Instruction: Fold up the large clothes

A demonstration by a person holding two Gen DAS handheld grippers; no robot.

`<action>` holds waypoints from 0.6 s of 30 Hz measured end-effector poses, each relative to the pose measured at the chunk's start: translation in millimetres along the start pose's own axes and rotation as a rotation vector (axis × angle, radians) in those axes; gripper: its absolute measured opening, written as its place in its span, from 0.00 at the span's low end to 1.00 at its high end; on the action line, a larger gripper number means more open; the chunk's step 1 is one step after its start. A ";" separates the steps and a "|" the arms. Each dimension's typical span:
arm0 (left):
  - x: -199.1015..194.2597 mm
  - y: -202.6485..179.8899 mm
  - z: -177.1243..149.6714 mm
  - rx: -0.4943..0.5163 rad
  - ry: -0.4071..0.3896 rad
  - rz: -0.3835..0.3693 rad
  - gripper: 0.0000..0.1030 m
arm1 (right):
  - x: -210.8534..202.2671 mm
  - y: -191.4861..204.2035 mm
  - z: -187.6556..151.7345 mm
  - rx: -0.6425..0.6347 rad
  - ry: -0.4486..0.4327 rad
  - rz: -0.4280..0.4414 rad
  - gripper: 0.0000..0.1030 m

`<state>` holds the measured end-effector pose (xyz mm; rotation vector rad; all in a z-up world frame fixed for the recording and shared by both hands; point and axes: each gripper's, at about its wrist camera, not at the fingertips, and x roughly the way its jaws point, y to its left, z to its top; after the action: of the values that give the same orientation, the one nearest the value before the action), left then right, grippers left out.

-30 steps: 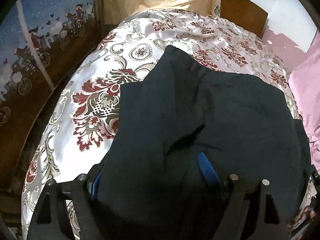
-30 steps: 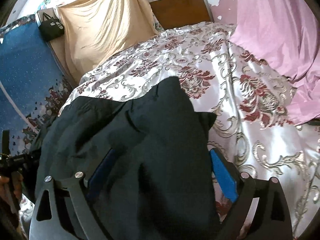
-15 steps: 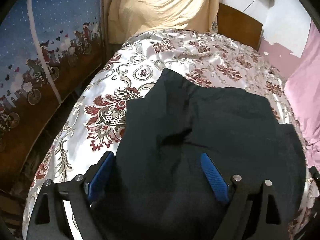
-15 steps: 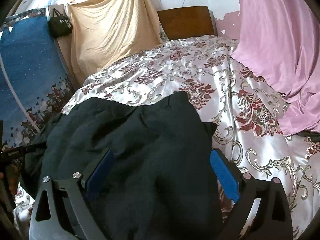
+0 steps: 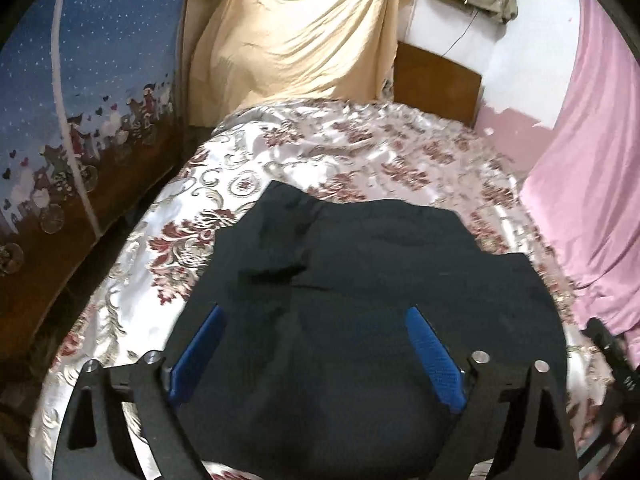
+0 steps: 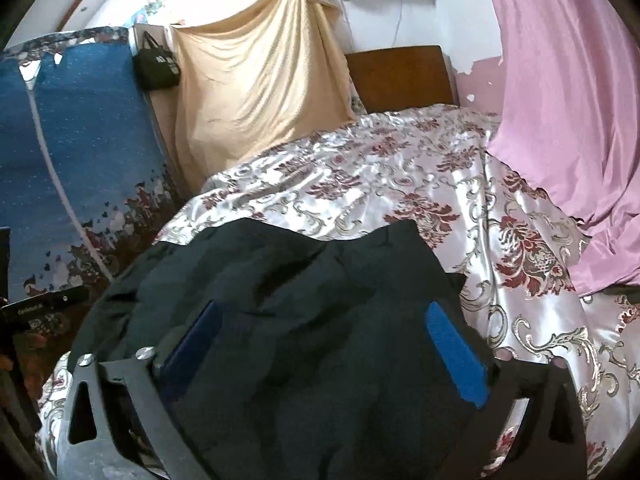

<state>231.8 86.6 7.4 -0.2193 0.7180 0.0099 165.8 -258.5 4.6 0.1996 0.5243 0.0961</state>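
Note:
A dark, nearly black garment [image 5: 360,280] lies folded into a thick rumpled pile on the near part of the bed; the right wrist view shows the same garment [image 6: 304,280]. My left gripper [image 5: 315,311] hovers over its near left part, jaws still opening. Its blue pads [image 5: 434,360] stand wide apart and press on nothing. My right gripper [image 6: 324,307] hangs over the near right part, jaws also opening, and its blue pads [image 6: 456,352] are clear of the cloth. The garment's near edge is hidden under both gripper frames.
The bed cover [image 5: 340,148] is shiny white satin with red floral print. A pink cloth [image 6: 560,120] drapes over the bed's right side. At the back are a beige hanging cloth [image 5: 304,32] and a wooden headboard [image 6: 400,76]. A blue patterned panel [image 5: 100,80] stands on the left.
Both grippers drew back and up from the garment while their jaws widened. The cloth that lay over the pads has dropped free, and more of the room shows.

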 end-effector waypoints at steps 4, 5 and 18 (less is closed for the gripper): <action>-8.8 -10.9 -7.2 0.019 -0.033 -0.016 0.98 | -11.1 8.2 -3.7 -0.007 -0.005 0.018 0.99; -11.2 -14.4 -8.7 0.034 -0.041 -0.013 0.99 | -13.8 10.8 -4.5 -0.014 -0.006 0.017 0.99; -49.1 -42.6 -33.5 0.180 -0.148 0.006 1.00 | -53.1 36.3 -14.3 -0.060 -0.044 0.008 0.99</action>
<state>176.5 41.5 23.3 -0.0435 0.5687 -0.0322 111.3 -228.3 26.1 0.1447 0.4758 0.1152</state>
